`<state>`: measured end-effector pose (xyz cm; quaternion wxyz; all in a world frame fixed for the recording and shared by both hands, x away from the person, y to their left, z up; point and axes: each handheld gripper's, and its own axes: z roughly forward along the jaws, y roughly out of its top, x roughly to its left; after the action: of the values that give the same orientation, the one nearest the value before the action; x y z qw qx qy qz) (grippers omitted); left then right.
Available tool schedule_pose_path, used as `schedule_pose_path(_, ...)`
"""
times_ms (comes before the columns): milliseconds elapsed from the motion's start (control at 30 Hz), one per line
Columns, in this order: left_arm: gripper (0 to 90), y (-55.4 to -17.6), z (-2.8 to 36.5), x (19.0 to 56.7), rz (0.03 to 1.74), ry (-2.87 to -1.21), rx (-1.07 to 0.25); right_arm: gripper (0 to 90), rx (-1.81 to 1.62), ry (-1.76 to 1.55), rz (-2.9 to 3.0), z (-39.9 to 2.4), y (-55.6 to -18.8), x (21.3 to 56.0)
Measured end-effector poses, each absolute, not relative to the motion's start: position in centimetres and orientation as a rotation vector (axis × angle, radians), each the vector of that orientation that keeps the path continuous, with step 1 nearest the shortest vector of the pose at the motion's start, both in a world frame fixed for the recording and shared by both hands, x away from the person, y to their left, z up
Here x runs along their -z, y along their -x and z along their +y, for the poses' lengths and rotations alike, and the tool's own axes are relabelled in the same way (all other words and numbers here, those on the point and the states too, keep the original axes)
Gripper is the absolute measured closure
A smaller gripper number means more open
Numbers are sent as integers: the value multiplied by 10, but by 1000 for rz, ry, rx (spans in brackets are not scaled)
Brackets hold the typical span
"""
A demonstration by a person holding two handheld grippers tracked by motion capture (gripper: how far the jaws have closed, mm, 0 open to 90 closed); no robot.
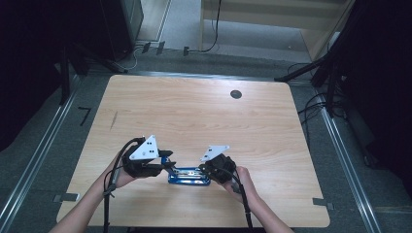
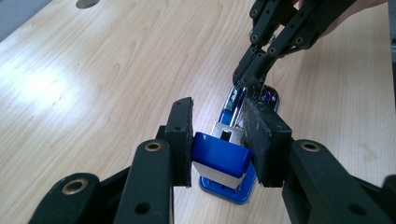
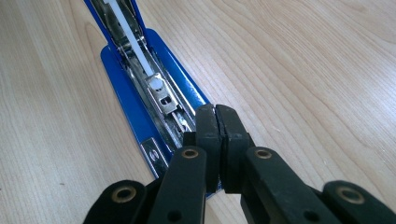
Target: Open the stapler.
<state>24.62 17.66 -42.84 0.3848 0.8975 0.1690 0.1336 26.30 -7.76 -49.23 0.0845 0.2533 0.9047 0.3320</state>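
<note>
Blue stapler (image 2: pixel 223 161) lies between both tongs — left gripper (image 2: pixel 223 140) clamps its rear end, right gripper (image 3: pixel 216 140) is pressed closed at its front, over the open staple channel.

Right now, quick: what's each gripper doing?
Left gripper: shut on the blue metal stapler, gripping its rear end.
Right gripper: shut, holding nothing visible, tips at the stapler's front.

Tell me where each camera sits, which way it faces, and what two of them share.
High view: above the person's side, looking forward and down on the table; forearms and both grippers enter below.
Left gripper view: rides the left gripper, looking along its jaws clamped on the blue stapler.
Right gripper view: rides the right gripper, jaws shut, over the stapler's open metal channel.
Shared: the left gripper view also shows the right gripper.
</note>
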Motion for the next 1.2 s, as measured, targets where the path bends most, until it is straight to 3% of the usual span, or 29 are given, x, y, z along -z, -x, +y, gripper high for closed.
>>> schedule_pose_path(1200,637,-246,202,440,509,-2274,-273,894,-943,-754,2721,-75,-263,494)
